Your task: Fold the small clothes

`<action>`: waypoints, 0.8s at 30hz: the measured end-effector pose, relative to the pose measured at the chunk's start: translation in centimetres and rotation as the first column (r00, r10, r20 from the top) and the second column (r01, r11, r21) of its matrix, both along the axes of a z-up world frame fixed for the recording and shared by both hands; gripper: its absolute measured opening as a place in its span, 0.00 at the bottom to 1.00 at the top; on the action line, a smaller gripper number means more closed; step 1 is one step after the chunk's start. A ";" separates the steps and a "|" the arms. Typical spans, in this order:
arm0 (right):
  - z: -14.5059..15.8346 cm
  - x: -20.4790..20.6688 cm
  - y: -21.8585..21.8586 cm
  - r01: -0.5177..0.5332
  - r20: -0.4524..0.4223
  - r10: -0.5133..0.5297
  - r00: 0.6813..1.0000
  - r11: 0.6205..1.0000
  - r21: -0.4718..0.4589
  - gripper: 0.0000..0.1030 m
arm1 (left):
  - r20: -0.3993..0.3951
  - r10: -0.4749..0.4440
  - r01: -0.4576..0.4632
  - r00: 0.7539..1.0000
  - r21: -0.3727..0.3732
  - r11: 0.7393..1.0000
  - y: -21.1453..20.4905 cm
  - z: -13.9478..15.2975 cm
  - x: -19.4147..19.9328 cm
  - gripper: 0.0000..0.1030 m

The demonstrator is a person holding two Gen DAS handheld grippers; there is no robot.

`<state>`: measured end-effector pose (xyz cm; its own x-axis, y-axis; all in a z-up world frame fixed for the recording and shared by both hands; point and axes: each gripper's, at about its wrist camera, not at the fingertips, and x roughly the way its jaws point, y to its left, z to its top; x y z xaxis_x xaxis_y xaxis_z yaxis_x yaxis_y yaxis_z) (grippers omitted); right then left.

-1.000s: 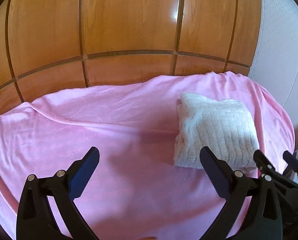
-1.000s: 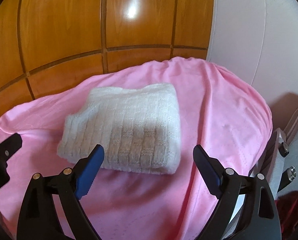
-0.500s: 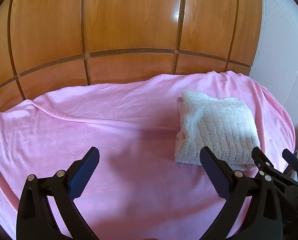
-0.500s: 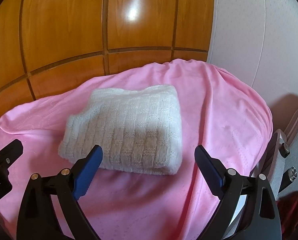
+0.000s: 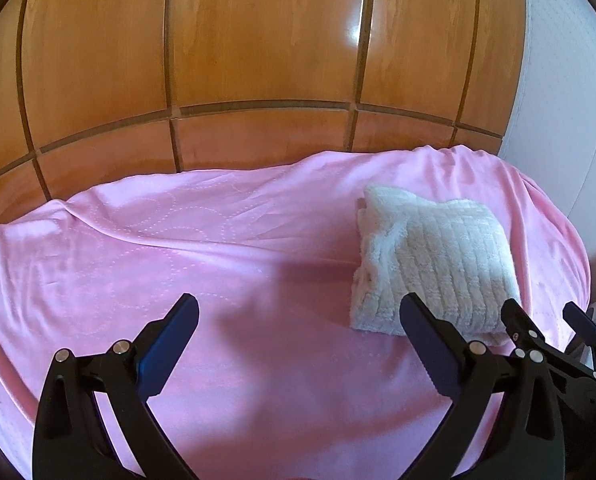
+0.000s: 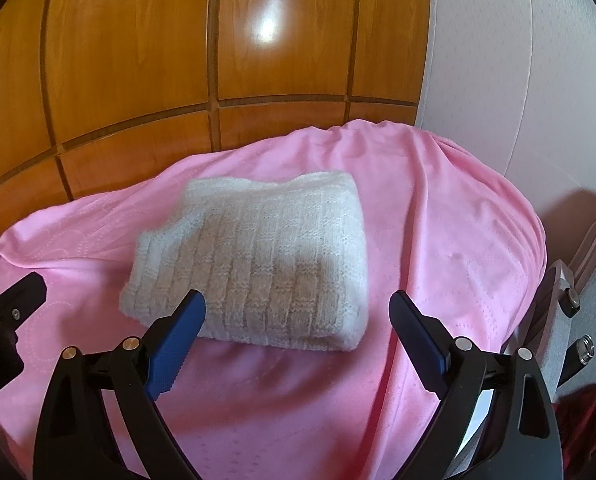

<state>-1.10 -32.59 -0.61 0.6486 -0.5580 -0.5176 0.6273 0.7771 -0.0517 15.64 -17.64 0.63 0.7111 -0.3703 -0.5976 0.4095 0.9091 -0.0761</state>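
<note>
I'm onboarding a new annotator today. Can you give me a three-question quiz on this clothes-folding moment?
1. True or false: the white knit garment lies folded on the pink blanket.
2. Which gripper is grasping cloth: A left, B right, C neither?
3. Fill in: behind the bed stands a ____ panelled wall.

Key: 1 true. 2 C; left gripper and right gripper are both open, empty. 3 wooden.

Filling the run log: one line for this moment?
left gripper open, empty | right gripper open, empty | white knit garment folded on pink blanket
</note>
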 end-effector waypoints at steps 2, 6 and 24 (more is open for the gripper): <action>0.0 0.1 -0.1 -0.002 -0.002 0.002 1.000 1.000 0.003 0.90 | 0.000 -0.005 0.005 1.000 0.000 1.000 -0.1 0.0 -0.1 0.97; 0.0 0.3 -0.1 -0.005 -0.002 0.005 1.000 1.000 0.008 0.90 | 0.008 -0.009 0.009 1.000 -0.002 1.000 -0.1 0.1 -0.3 0.97; -0.5 0.4 -0.9 -0.022 -0.007 0.022 1.000 0.999 0.030 0.90 | -0.017 0.001 -0.001 1.000 0.015 1.000 -0.4 -0.6 0.2 0.98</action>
<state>-0.70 -33.50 -1.11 0.6567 -0.5276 -0.5389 0.6096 0.7921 -0.0327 15.84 -18.09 0.04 0.7008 -0.3609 -0.6153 0.4075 0.9105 -0.0700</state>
